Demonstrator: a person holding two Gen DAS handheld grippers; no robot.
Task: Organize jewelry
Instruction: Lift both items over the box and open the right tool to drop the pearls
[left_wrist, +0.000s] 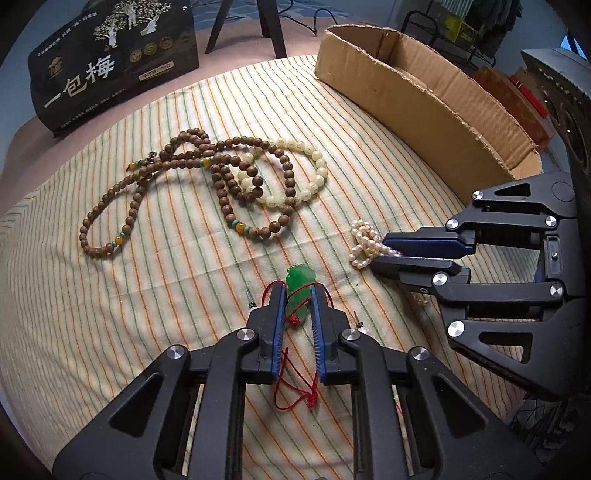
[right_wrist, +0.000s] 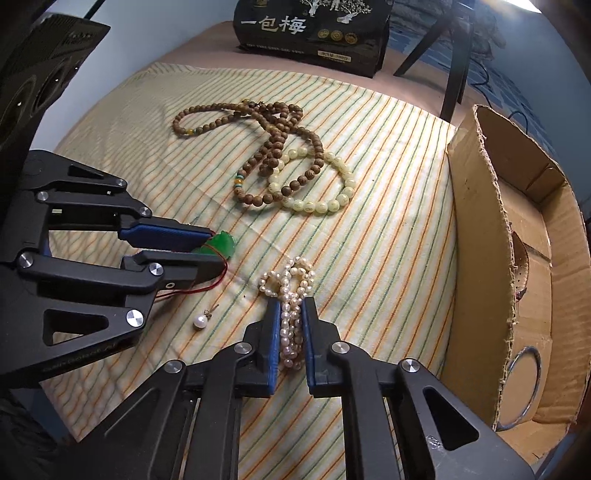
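The pick-up step appears to be in hand: two pieces are being gripped at once off the striped cloth (left_wrist: 155, 280) on the table, and the next move would call for each to be lifted clear and carried to the cardboard box (right_wrist: 517, 258), which stands just to the right of the right tongs. A slow lift seems wise, since cord and strand could snag or slip.

The left tongs (left_wrist: 298, 295) are drawn narrow around the green jade pendant (left_wrist: 296, 291), which is held between the blue pads; its red cord (left_wrist: 295, 387) trails back under the tongs. The right tongs (right_wrist: 290, 314) are likewise closed to a narrow gap on the pearl strand (right_wrist: 290, 295), whose bunched loops spill out ahead of the tips onto the cloth.

Ahead of both tongs, well apart from them, the brown wooden bead necklace (left_wrist: 155, 173) is seen lying tangled over the pale bead bracelet (left_wrist: 295, 173), both not yet dealt with. A single pearl earring (right_wrist: 201, 319) lies between the two tongs. A metal ring (right_wrist: 522, 384) already rests inside the box.
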